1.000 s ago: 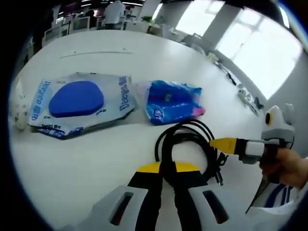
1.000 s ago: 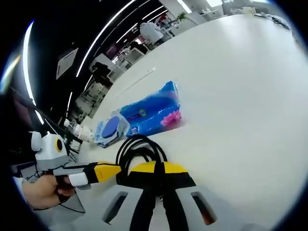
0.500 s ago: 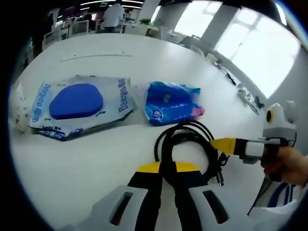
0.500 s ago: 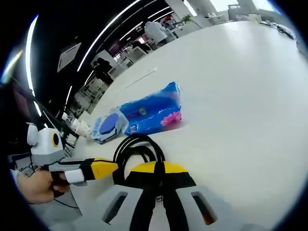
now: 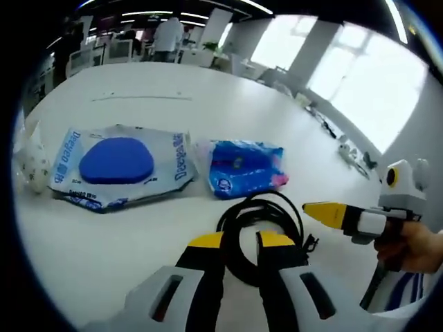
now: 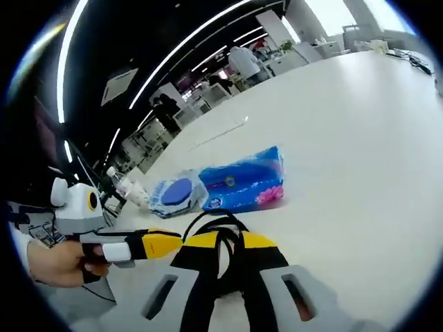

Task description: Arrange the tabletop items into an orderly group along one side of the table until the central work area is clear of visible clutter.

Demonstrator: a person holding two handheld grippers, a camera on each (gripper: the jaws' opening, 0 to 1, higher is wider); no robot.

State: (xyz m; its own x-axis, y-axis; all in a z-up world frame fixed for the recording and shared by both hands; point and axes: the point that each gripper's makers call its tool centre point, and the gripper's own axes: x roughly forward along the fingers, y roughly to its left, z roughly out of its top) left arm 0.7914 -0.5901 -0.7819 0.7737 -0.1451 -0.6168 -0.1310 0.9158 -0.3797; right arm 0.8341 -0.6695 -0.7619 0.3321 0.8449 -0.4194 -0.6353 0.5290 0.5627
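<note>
The left gripper (image 5: 240, 243), clamped on the black cable coil (image 5: 259, 225) a second ago, now has its fingers (image 5: 205, 243) spread with the cable lying in the gap between them. The right gripper (image 6: 229, 242) has likewise parted its fingers (image 6: 257, 241) around the coil. In the left gripper view, the right gripper's yellow tip no longer overlaps the cable and sits just beside it.

Black cable coil (image 5: 259, 225) is laid flat near blue tissue pack (image 5: 244, 167), wipes pouch (image 5: 121, 164) alongside.
</note>
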